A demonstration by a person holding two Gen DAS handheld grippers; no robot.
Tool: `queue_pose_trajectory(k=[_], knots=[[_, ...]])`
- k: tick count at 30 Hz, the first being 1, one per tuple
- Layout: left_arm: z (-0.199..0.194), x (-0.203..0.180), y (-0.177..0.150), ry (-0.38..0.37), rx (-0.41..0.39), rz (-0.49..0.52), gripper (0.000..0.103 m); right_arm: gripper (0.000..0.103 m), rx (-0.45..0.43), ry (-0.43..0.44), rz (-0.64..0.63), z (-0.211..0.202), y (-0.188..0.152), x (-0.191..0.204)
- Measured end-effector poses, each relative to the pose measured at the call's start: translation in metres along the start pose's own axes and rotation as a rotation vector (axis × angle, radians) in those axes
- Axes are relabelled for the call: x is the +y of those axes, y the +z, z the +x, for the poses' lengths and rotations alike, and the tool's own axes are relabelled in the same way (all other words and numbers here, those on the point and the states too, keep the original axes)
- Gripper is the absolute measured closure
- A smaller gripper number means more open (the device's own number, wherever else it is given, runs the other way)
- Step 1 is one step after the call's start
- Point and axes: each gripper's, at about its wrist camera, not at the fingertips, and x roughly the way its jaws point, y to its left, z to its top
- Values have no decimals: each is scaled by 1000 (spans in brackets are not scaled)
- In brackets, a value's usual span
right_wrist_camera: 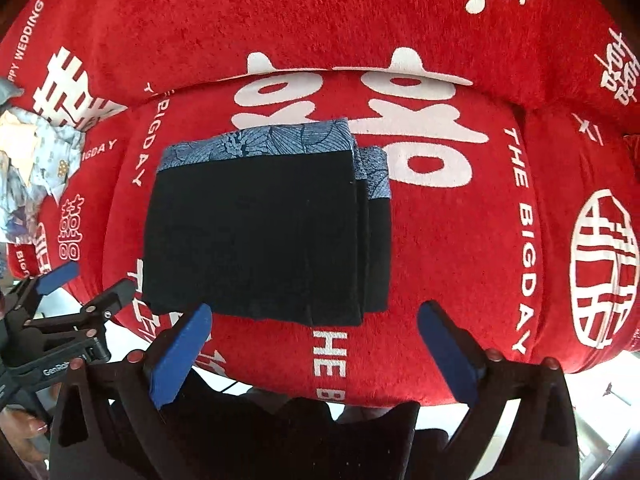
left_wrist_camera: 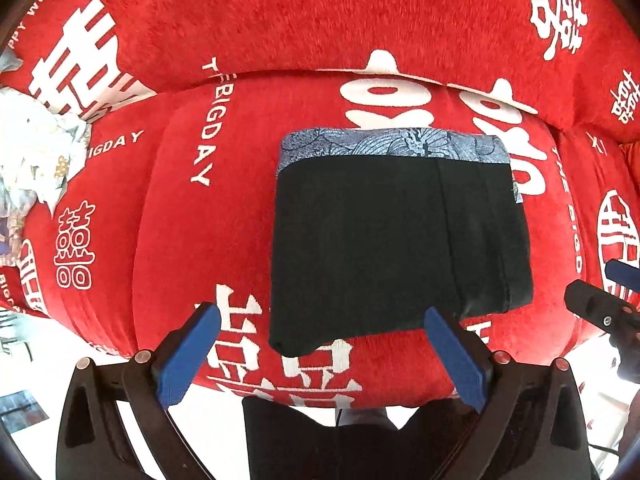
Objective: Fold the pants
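The black pants (left_wrist_camera: 384, 240) lie folded into a compact rectangular stack on the red seat cushion (left_wrist_camera: 180, 240), their blue-grey patterned waistband along the far edge. My left gripper (left_wrist_camera: 320, 316) hangs above the stack's near edge, pointing down, its blue pads wide apart and empty. In the right wrist view the same folded pants (right_wrist_camera: 260, 232) sit left of centre. The right gripper (right_wrist_camera: 316, 312) hovers above their near right corner, open with nothing in it. Each gripper shows in the other's view: the right gripper (left_wrist_camera: 608, 292) at the right edge, the left gripper (right_wrist_camera: 68, 292) at the left.
The cushion belongs to a red sofa with white characters and lettering; its backrest (left_wrist_camera: 320, 12) rises behind the pants. A crumpled pale patterned cloth (left_wrist_camera: 36, 152) lies on the seat at the far left. Pale floor (right_wrist_camera: 600, 400) shows past the sofa's front edge.
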Motion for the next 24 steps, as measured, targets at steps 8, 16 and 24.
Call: queue_pose_trajectory(k=[8, 16, 24], knots=[[-11, -2, 0, -7, -5, 6, 1, 0, 39, -10, 43, -6, 1, 1], [-13, -3, -1, -17, 15, 0, 1, 0, 45, -28, 52, -9, 4, 1], [-14, -2, -1, 13, 10, 3, 1, 0, 50, -44, 40, -9, 0, 5]])
